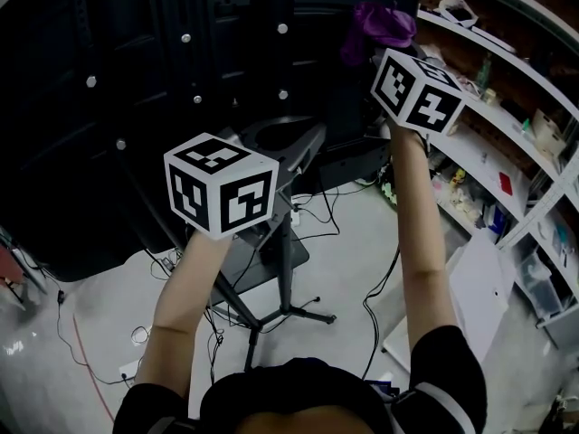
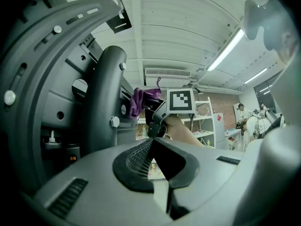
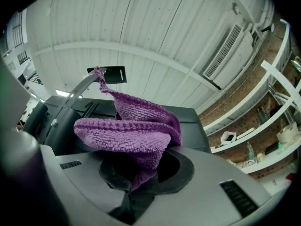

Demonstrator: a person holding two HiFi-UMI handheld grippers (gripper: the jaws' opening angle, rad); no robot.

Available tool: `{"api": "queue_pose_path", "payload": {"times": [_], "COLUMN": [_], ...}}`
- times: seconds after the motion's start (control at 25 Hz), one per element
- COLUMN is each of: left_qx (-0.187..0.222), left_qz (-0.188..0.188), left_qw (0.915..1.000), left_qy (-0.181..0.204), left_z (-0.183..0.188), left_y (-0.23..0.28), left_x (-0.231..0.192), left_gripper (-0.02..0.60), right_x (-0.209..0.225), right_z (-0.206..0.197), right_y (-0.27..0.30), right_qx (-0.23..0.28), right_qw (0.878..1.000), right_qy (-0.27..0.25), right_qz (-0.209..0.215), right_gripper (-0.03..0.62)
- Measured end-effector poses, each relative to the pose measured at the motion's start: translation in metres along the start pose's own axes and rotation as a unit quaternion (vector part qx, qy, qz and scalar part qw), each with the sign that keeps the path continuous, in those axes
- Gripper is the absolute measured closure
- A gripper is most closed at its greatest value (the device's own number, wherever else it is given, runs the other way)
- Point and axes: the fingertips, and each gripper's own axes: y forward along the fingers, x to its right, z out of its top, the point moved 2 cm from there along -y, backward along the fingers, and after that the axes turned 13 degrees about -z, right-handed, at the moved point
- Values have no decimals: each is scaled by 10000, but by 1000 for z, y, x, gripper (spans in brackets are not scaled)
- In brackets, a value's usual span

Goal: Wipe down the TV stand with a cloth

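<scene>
White shelves (image 1: 479, 152) line the wall — we clamp the cloth (image 3: 127, 126) in the right gripper (image 3: 141, 175); the left gripper (image 2: 157, 166) has its jaws together.

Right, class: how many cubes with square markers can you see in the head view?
2. One marker cube rides the left gripper, centre-left; the other rides the right gripper, raised at upper right, beside the purple cloth. None seems hidden.

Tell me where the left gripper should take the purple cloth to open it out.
Take the thin corner tail at the top of the purple cloth, coming from the side opposite the right gripper. It stands free of the folds; the bunch's bottom is pinched in those jaws.
</scene>
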Motion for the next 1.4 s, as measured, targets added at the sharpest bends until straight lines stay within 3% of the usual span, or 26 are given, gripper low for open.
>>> {"api": "queue_pose_path", "payload": {"times": [0.44, 0.72, 0.88, 1.08, 1.4], "left_qx": [-103, -88, -58, -30, -54], "left_qz": [36, 7, -21, -21, 191], "left_qw": [9999, 10000, 10000, 10000, 9998], "left_qy": [38, 46, 64, 91, 78], "left_z": [-5, -5, -5, -7, -12], "left_y": [-2, -3, -4, -7, -26], "left_x": [1, 4, 10, 18, 17], "left_gripper": [575, 575, 575, 575, 575], "right_x": [67, 79, 64, 22, -60], "right_z": [-19, -21, -6, 9, -21], "right_y": [11, -4, -29, -56, -59], "right_qx": [-179, -197, -5, 112, -405], "right_qw": [9961, 9945, 9968, 9975, 9902], "right_qy": [185, 318, 463, 675, 514], "right_qz": [-840, -979, -646, 149, 1235], "right_gripper": [530, 530, 530, 530, 530]}}
